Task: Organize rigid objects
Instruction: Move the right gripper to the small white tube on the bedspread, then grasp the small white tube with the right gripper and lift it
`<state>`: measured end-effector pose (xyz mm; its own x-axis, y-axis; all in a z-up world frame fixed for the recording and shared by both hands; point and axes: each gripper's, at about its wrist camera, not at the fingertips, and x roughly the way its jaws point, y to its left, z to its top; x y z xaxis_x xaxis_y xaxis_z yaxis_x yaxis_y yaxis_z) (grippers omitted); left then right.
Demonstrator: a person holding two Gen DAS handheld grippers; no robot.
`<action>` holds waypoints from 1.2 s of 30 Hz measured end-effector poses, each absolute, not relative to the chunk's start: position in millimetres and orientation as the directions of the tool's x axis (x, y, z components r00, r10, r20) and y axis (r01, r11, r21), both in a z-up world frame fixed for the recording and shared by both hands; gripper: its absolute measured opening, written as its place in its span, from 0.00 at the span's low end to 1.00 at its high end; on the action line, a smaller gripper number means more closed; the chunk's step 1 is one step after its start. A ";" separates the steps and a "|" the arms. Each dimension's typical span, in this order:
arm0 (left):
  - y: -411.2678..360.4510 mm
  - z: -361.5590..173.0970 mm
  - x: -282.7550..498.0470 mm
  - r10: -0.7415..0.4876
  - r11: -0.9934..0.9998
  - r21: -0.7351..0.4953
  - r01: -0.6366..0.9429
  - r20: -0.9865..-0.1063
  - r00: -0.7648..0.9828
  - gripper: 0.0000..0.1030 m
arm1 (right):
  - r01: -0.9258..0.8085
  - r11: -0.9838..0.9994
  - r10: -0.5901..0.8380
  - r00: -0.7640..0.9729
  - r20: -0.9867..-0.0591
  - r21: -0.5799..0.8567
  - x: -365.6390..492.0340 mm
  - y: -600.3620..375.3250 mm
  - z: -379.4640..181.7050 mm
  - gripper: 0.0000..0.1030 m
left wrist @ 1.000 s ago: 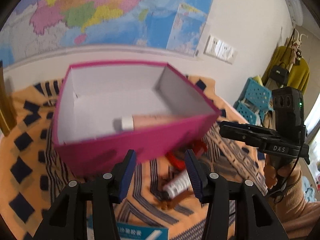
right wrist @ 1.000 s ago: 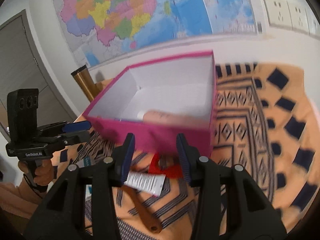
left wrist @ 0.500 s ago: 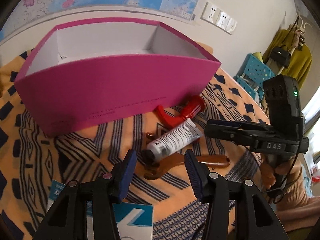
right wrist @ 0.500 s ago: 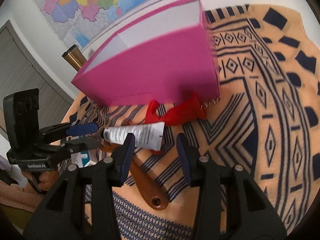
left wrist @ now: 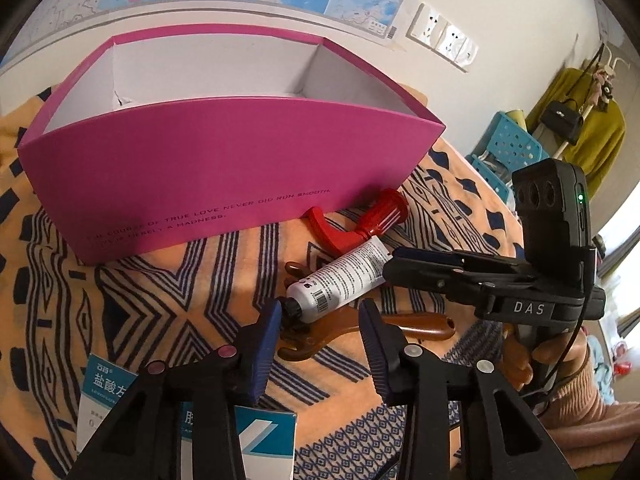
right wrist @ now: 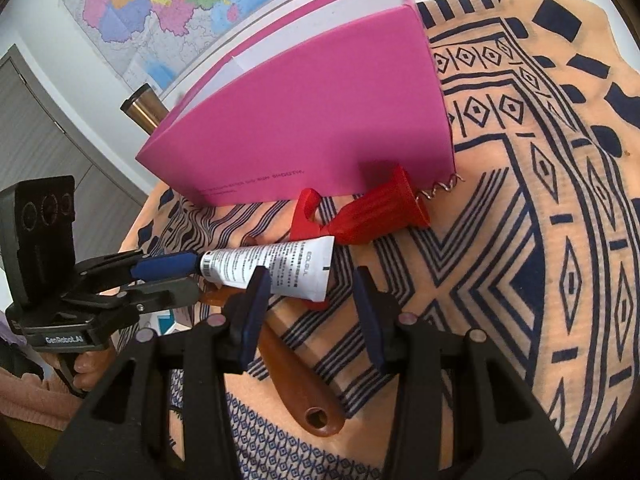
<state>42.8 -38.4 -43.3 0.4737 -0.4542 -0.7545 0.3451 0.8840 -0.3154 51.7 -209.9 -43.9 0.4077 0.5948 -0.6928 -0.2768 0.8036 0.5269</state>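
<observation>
A white tube [left wrist: 340, 276] [right wrist: 272, 264] lies on the patterned cloth in front of the pink box [left wrist: 200, 168] [right wrist: 320, 120], across a brown wooden tool [left wrist: 400, 326] [right wrist: 296, 380]. A red corkscrew [left wrist: 372, 216] [right wrist: 376, 208] rests against the box's front wall. My left gripper [left wrist: 320, 304] [right wrist: 188, 276] is at the tube's black cap. Its jaws are closing with the cap between the tips, and a gap still shows. My right gripper [right wrist: 310, 276] [left wrist: 394, 266] stands open at the tube's flat crimped end, pads apart from it.
A white and blue medicine box [left wrist: 108, 392] lies under my left gripper. A gold cylinder [right wrist: 144, 114] stands behind the pink box. The orange patterned cloth [right wrist: 540, 240] stretches bare to the right. A turquoise crate [left wrist: 508, 140] and hanging clothes are beyond the table.
Both grippers have dropped from looking into the pink box to the items on the cloth in front of it. The left jaws have narrowed slightly around the tube's cap end.
</observation>
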 end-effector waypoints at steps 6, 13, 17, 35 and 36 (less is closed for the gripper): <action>-38.8 -44.0 42.8 -0.461 0.881 -0.327 0.342 -0.755 0.465 0.36 | -0.293 0.800 0.600 0.405 -0.690 0.524 52.7 -204.6 -43.8 0.44; -39.9 -45.3 42.8 -0.467 0.879 -0.342 0.332 -0.755 0.460 0.34 | -0.306 0.808 0.589 0.409 -0.697 0.504 50.7 -202.2 -41.9 0.41; -40.5 -45.8 42.1 -0.467 0.880 -0.344 0.329 -0.757 0.457 0.34 | -0.306 0.815 0.580 0.417 -0.700 0.493 48.5 -202.4 -39.4 0.41; -37.1 -29.1 37.3 -0.484 0.872 -0.358 0.333 -0.730 0.482 0.34 | -0.332 0.824 0.567 0.462 -0.682 0.460 36.9 -203.4 -17.8 0.41; -37.2 -27.2 37.1 -0.483 0.873 -0.355 0.335 -0.729 0.485 0.34 | -0.333 0.823 0.567 0.464 -0.680 0.459 36.5 -203.6 -16.8 0.41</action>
